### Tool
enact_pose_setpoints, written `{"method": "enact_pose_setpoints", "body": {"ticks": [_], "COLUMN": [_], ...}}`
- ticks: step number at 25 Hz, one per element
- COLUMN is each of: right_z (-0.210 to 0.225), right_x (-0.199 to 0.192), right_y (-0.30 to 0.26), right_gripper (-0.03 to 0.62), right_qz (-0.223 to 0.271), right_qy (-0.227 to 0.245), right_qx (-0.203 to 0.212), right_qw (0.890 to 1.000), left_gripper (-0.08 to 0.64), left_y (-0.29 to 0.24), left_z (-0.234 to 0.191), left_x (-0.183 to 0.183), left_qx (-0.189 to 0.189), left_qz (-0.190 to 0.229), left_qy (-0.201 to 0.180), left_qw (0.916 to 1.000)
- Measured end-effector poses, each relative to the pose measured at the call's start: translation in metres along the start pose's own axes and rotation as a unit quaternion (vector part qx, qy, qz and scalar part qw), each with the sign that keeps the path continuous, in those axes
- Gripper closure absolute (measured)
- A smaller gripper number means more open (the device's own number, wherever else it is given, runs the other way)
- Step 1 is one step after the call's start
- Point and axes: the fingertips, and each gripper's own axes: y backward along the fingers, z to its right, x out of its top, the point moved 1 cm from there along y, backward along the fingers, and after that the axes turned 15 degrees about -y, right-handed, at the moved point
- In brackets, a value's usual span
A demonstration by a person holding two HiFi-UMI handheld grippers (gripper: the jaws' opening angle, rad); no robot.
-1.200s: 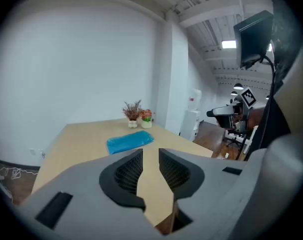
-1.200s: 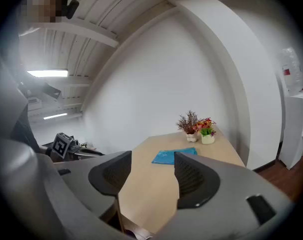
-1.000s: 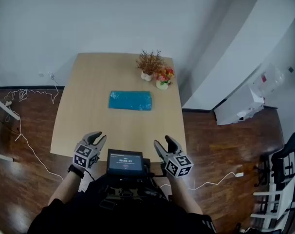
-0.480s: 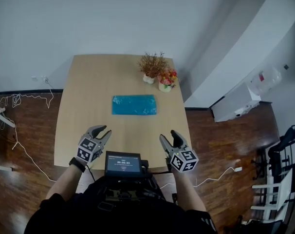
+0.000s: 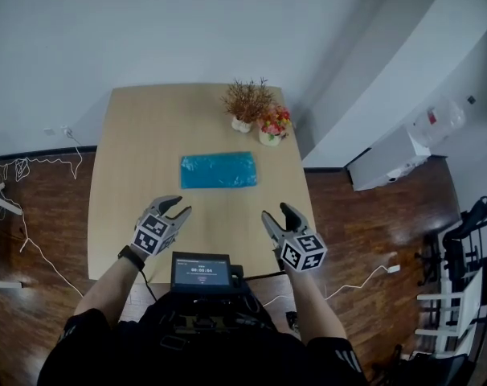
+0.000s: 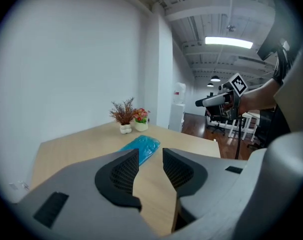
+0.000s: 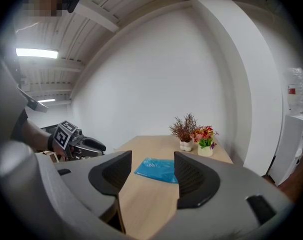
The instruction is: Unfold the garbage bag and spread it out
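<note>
Head view: left gripper (image 5: 178, 207) and right gripper (image 5: 277, 213) close on seemingly still-folded garbage bag (image 5: 218, 170), jaws apart, empty, left's just widening

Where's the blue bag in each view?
Head view: blue bag lies flat mid-table, just above picture centre.
Left gripper view: blue bag sits near centre, slightly left.
Right gripper view: blue bag sits at centre, in the lower half.
Shared landmark: flower pots beyond the bag, near the table's far edge, visible in all three.
</note>
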Motion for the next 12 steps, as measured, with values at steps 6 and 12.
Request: {"method": "enact_pose_setpoints", "body": {"ticks": [6,12], "right_z": [0.026,0.059], "right_x": [0.012,0.01], "right_y": [-0.031,-0.075], "right_gripper": [0.324,0.324], "right_qz": [-0.008,-0.038], "right_qy": [0.008,0.004], "right_qx": [0.012,0.018], "right_qw": [1.0,0.999], "left_gripper": [0.399,0.397], "left_y": [-0.06,-0.142], "left_z": [-0.001,-0.001], "left_x": [0.022,0.027], "left_qx": [-0.032,-0.069], "left_qz": [-0.014,-0.041], "left_qy": [-0.039,-0.053], "left_qw": [0.9986,0.9954]}}
